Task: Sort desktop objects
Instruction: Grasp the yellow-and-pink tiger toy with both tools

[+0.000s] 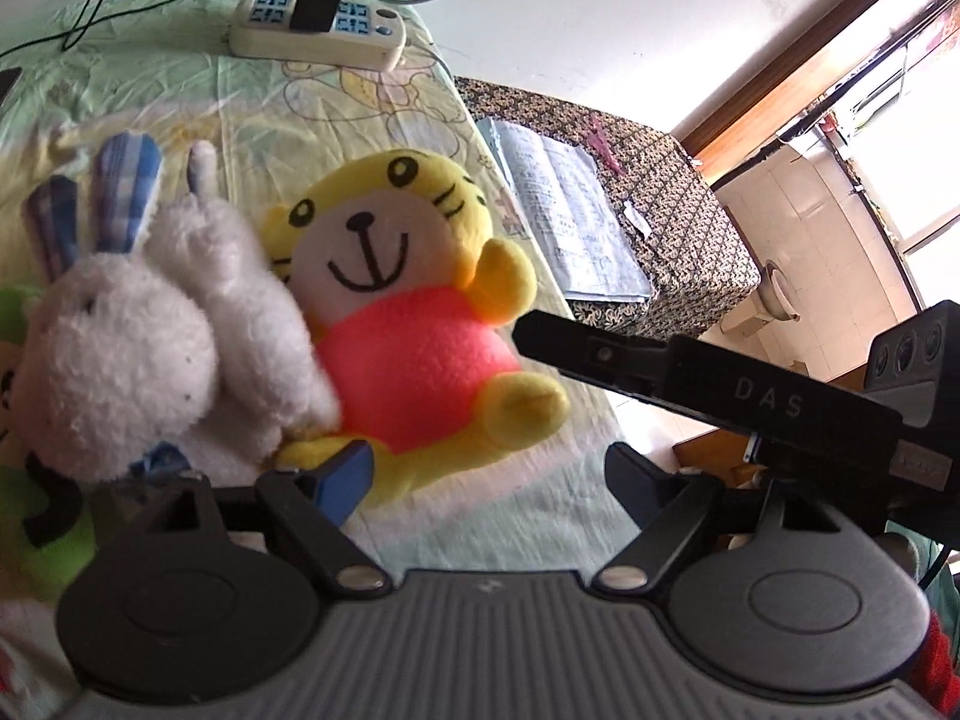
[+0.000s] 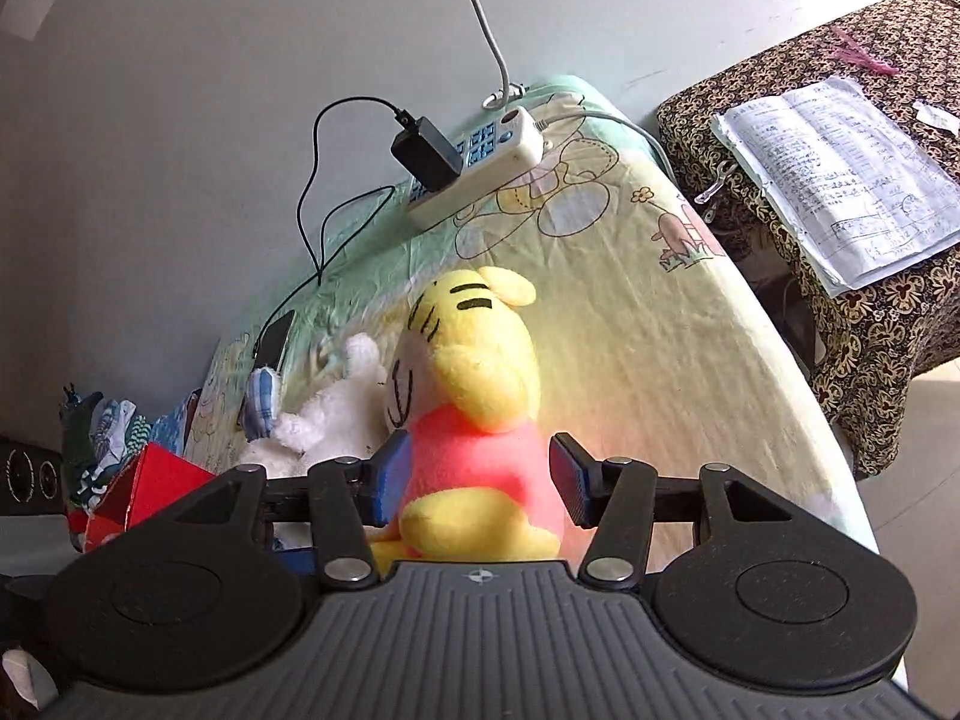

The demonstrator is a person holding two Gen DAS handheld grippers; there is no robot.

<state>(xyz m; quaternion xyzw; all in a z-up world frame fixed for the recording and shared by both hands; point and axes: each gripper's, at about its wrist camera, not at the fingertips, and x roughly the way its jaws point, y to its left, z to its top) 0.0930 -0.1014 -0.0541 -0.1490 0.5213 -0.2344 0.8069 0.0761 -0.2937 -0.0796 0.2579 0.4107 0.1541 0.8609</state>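
Note:
A yellow tiger plush point(image 1: 414, 324) in a pink shirt sits on the cartoon-print sheet point(image 1: 282, 96). A white bunny plush point(image 1: 150, 336) with blue plaid ears leans against its left side. My right gripper point(image 2: 480, 480) is shut on the tiger plush point(image 2: 480, 450), one blue pad pressed against each side of its pink body. In the left wrist view the right gripper's black finger point(image 1: 576, 342) reaches in beside the tiger's arm. My left gripper point(image 1: 486, 474) is open just in front of the tiger, its left pad point(image 1: 345, 480) touching the tiger's lower edge.
A white power strip point(image 1: 318, 30) with a black adapter lies at the far edge by the wall. A phone point(image 2: 276, 339) lies on the sheet. A red box point(image 2: 144, 492) and a green plush point(image 1: 36, 480) sit at the left. A cloth-covered side table point(image 2: 840, 276) holds papers.

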